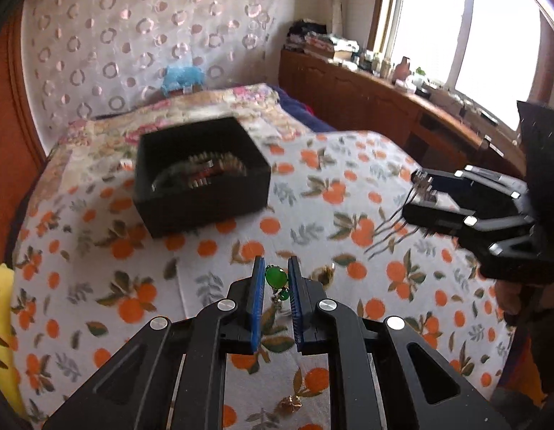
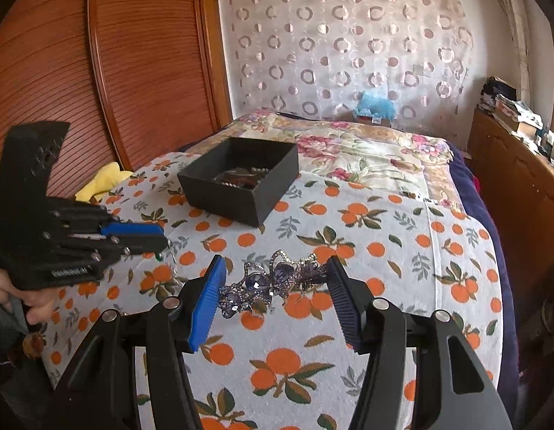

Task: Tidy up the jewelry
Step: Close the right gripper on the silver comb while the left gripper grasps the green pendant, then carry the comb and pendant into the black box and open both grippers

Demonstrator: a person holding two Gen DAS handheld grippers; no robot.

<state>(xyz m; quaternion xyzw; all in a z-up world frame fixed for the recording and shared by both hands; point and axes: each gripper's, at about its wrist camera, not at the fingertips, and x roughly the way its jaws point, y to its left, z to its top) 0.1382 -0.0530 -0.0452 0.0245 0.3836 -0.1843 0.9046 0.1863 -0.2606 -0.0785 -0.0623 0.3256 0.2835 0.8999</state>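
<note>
Jewelry sits in both grippers above a bed covered by an orange-print cloth [image 2: 348, 215]. Nearest in the left wrist view, the left gripper [image 1: 276, 279] has its blue pads drawn almost together on a green-stone pendant [image 1: 276, 276], which hangs clear of the cloth between them. In the right wrist view, the right gripper [image 2: 275, 279] stands about half open, its pads pressing on the two ends of a purple rhinestone hair clip [image 2: 266, 283] that spans the gap. A small gold piece [image 1: 291, 403] lies on the cloth just under the left gripper, and another brownish piece [image 1: 325, 274] lies beside its right finger; what they are is too blurred to tell. Farther off, a black open box [image 2: 237, 202] rests on the cloth and holds a heap of beaded strands and dark pieces. Beyond it lie a floral quilt [image 2: 366, 150] and a patterned curtain [image 2: 348, 43].
</note>
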